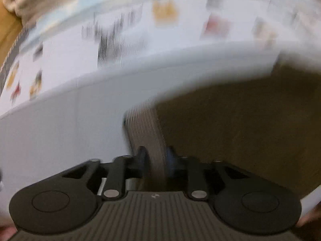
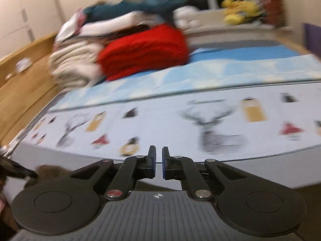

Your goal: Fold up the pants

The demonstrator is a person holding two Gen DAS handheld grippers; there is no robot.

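While left gripper (image 1: 155,156) jaws clamp a ribbed grey pants (image 1: 146,128) strip off the bed (image 1: 60,132) edge, right gripper (image 2: 158,158) jaws nearly together, empty. Pickup step; next needs lifting pants onto bed.

The left gripper (image 1: 155,156) sits at six o'clock, its jaws pinched on a ribbed beige band of the pants (image 1: 146,128) that runs up toward twelve. Brown pant fabric spreads toward three o'clock. A white printed bed sheet (image 1: 120,46) arcs, blurred, from nine to one o'clock.
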